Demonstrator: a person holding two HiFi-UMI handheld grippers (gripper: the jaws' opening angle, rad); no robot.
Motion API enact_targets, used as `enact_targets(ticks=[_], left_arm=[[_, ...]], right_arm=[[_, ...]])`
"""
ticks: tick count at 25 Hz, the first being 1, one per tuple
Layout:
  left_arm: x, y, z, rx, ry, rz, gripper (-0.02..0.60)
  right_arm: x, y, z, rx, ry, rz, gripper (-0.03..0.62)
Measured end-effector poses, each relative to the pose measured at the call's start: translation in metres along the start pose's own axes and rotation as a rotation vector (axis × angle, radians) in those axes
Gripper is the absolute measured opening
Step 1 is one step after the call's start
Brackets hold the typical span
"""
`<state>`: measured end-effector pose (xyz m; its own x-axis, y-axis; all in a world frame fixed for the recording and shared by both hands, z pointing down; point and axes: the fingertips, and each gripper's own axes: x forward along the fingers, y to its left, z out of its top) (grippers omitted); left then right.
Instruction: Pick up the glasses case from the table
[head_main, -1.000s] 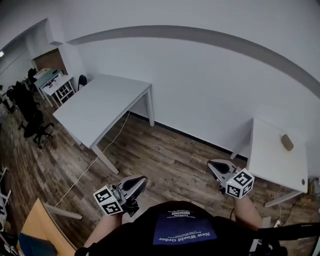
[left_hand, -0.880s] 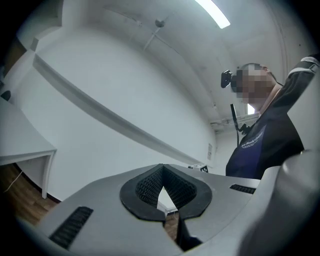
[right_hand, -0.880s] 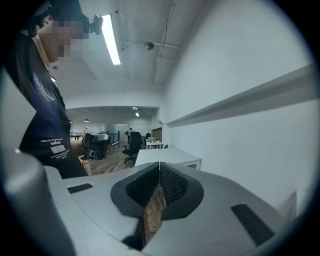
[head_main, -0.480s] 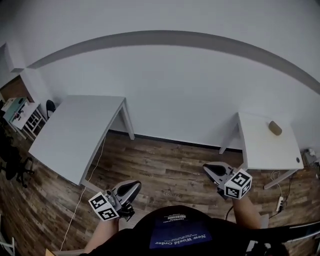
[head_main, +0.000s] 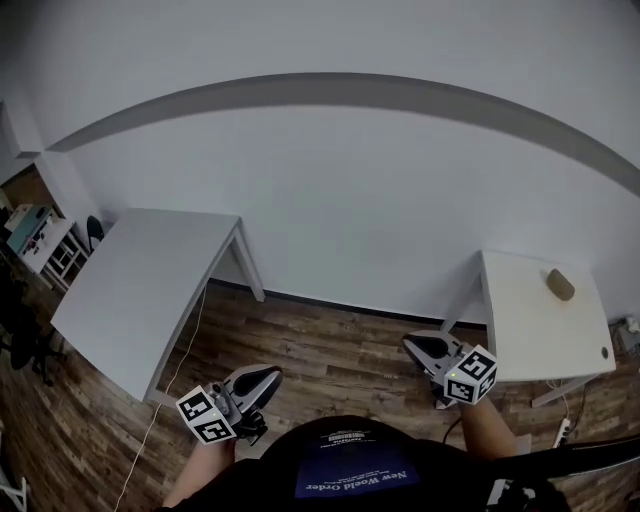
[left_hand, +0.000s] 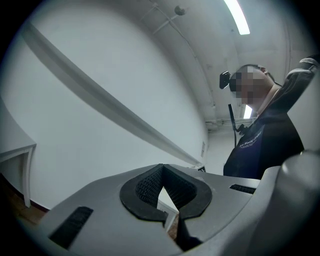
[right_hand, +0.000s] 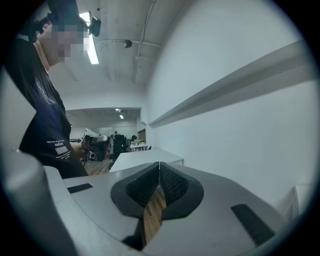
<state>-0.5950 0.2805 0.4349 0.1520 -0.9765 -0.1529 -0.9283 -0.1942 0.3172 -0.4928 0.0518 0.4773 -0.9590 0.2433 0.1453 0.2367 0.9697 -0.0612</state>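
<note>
left gripper (head_main: 265, 377), right gripper (head_main: 413, 346) held low before torso, pointing forward, both jaws closed, empty.
</note>
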Motion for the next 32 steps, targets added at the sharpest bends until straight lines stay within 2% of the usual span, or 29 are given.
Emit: enact_targets(ticks=[6, 9, 14, 18, 21, 25, 30, 32], left_arm=[[0.105, 0.039, 0.02, 0.031, -0.033, 0.065, 0.002], [0.159, 0.061, 0.023, 0.013, -0.048, 0.073, 0.002], [0.218, 0.088, 0.011, -0.002, -0.002, 0.041, 0.002], [0.248, 0.126, 0.01, -0.026, 0.018, 0.015, 0.002], [0.282, 0.158, 0.007, -0.059, 0.032, -0.047, 0.002], [0.329, 0.211, 0.009, -0.072, 0.056, -0.169, 0.002], [0.351, 0.293, 0.057, -0.049, 0.102, -0.338, 0.002], [0.365, 0.322, 0.074, -0.042, 0.118, -0.406, 0.002]], right_arm=[[0.014, -0.115, 0.033, -0.06, -0.009, 0.089, 0.003], [0.019, -0.171, 0.04, -0.049, -0.021, 0.101, 0.003], [0.023, -0.232, 0.03, -0.013, -0.014, 0.088, 0.003], [0.025, -0.272, 0.023, 0.014, -0.009, 0.037, 0.003], [0.025, -0.305, 0.019, 0.039, 0.0, -0.033, 0.003], [0.042, -0.352, 0.02, 0.045, -0.001, -0.135, 0.003], [0.088, -0.366, 0.056, 0.028, -0.012, -0.268, 0.003], [0.094, -0.378, 0.059, 0.044, -0.001, -0.35, 0.003]])
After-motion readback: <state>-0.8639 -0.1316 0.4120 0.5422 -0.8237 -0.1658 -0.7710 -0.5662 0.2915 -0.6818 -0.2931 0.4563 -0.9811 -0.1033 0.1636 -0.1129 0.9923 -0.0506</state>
